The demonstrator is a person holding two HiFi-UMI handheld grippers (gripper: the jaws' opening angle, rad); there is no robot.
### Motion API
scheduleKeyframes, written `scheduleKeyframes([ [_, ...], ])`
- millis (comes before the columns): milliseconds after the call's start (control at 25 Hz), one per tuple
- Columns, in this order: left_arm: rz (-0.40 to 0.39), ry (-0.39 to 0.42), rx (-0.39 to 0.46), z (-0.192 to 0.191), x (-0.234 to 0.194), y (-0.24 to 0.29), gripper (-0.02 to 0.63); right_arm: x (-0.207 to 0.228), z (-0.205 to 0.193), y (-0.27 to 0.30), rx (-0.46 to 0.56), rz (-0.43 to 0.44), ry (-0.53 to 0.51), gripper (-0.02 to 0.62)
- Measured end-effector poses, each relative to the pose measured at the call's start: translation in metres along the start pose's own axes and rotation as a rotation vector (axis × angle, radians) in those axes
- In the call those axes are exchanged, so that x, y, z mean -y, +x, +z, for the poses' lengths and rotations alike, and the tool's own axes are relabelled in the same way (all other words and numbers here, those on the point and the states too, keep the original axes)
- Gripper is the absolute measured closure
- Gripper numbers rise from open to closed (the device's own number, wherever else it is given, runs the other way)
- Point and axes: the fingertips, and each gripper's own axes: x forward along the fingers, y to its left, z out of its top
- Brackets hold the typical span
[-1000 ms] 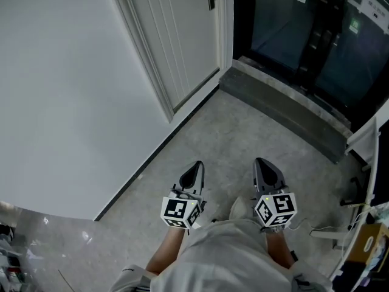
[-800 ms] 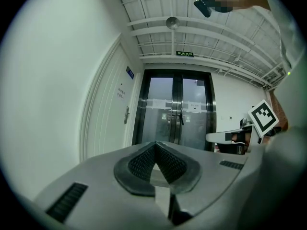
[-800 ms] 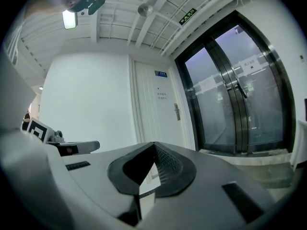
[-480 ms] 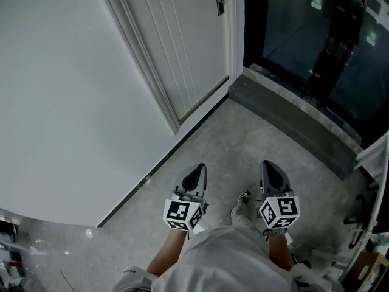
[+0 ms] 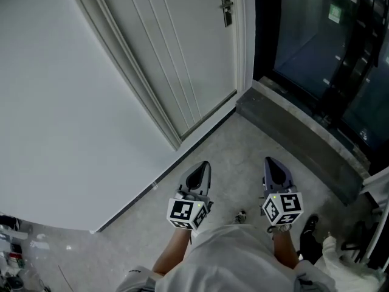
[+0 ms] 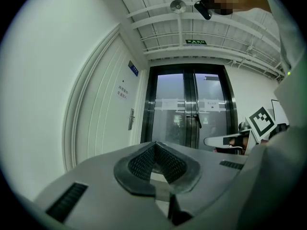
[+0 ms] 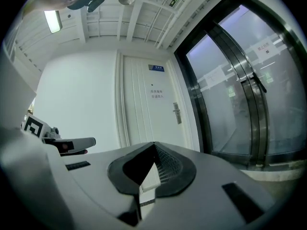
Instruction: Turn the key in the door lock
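Note:
A white panelled door (image 5: 176, 53) stands ahead on the left, with a metal handle and lock plate (image 5: 225, 6) near its right edge. No key shows at this distance. The handle also appears small and far off in the left gripper view (image 6: 130, 120) and in the right gripper view (image 7: 177, 113). My left gripper (image 5: 202, 165) and right gripper (image 5: 271, 162) are held side by side over the grey floor, pointing forward, well short of the door. Both are shut with nothing between the jaws, as the left gripper (image 6: 155, 145) and right gripper (image 7: 154, 145) show close up.
A plain white wall (image 5: 61, 102) runs along the left. Dark glass double doors (image 5: 316, 41) stand at the right behind a raised stone threshold (image 5: 292, 139). A dark shoe (image 5: 307, 236) and white clutter lie at the lower right.
The door and its handle have come nearer and sit lower in the head view, and the wall has slid back. Both grippers stay shut, side by side.

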Motion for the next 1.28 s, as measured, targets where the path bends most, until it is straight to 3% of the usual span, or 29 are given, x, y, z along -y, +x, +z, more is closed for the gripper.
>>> scheduleKeyframes([
  [360,0.028,0.019,-0.024,0.006,0.002,0.091,0.597,0.069,0.017,0.060,0.004,0.022,0.044,0.595],
  [560,0.022,0.019,-0.063,-0.013,0.010,0.119,0.597,0.103,0.004,0.070,-0.012,-0.005,0.075,0.595],
  [1040,-0.084,0.022,-0.059,-0.022,0.026,0.205,0.597,0.178,0.008,0.083,0.016,-0.140,0.090,0.595],
  [1280,-0.143,-0.004,-0.056,-0.021,0.004,0.280,0.597,0.209,0.016,0.134,0.010,-0.201,0.077,0.595],
])
